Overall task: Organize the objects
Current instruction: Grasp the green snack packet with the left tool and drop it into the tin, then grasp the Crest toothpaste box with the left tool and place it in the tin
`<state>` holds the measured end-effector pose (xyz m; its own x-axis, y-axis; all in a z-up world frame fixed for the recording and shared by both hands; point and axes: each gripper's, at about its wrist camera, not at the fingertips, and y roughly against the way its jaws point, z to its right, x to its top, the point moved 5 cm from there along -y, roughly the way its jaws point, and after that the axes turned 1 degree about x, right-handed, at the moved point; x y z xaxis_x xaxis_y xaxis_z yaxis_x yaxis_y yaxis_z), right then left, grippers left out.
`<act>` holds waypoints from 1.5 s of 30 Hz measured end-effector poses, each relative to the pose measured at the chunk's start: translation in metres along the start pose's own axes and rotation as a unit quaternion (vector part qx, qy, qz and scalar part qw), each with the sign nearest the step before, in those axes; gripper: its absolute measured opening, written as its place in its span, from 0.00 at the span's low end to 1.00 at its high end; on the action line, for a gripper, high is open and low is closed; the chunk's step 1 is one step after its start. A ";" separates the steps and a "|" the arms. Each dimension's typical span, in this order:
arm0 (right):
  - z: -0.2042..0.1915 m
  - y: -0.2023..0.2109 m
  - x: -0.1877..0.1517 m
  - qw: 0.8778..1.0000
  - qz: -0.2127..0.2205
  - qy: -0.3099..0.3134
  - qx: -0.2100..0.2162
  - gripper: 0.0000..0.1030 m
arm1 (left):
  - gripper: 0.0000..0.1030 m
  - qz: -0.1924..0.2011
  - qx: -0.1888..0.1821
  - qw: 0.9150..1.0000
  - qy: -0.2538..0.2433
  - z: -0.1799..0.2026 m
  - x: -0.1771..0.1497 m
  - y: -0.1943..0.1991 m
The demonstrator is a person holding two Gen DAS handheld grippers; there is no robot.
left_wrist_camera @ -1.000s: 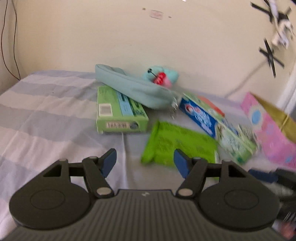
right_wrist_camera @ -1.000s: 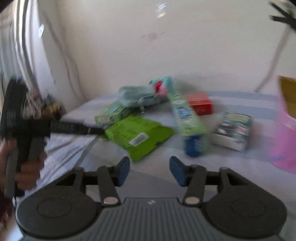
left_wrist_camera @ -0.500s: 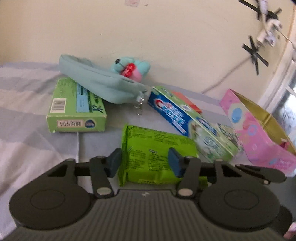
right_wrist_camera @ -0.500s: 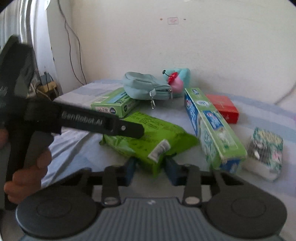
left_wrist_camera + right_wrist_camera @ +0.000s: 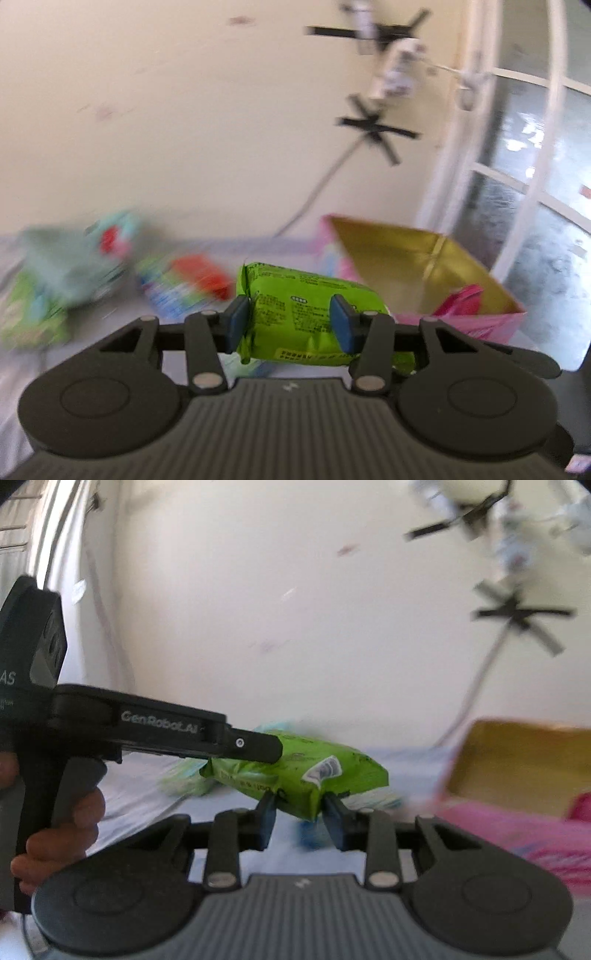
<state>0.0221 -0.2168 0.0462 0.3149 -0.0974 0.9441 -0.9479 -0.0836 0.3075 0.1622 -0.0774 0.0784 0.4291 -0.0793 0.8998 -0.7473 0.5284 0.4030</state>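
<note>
Since a second ago both tongs have closed on the green packet (image 5: 306, 317), which has left the bed and now hangs in the air just short of the pink box (image 5: 484, 325). The left gripper (image 5: 290, 325) clamps the packet's near end across its width, while the right gripper (image 5: 299, 814) pinches a lower corner; two grips probably keep the soft, floppy wrapper level so it does not sag. The box stands open, gold inside, with something pink already lying in it, so it is likely where the packet goes. Other boxes and a pouch on the far side of the packet from the box are blurred.
</note>
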 end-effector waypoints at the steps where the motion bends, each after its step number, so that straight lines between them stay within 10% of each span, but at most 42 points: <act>1: 0.014 0.004 0.002 1.000 0.003 -0.006 -0.015 0.28 | 0.49 0.003 -0.011 1.000 -0.009 0.013 0.005 -0.011; 20: 0.195 -0.060 -0.004 0.981 -0.061 -0.116 -0.142 0.26 | 0.52 -0.092 -0.021 0.995 -0.036 0.114 -0.004 -0.178; 38: 0.085 -0.026 -0.009 0.995 0.010 -0.084 -0.057 0.38 | 0.58 -0.054 -0.018 0.998 -0.017 0.041 -0.029 -0.050; 45: 0.017 -0.071 -0.024 0.998 -0.053 -0.035 0.005 0.39 | 0.58 -0.090 0.107 0.990 -0.019 -0.050 -0.074 -0.019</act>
<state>0.0830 -0.2256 -0.0003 0.4164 -0.1568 0.8956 -0.9086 -0.1072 0.4037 0.1705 -0.0391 -0.0045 0.5486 -0.1889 0.8145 -0.7531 0.3115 0.5795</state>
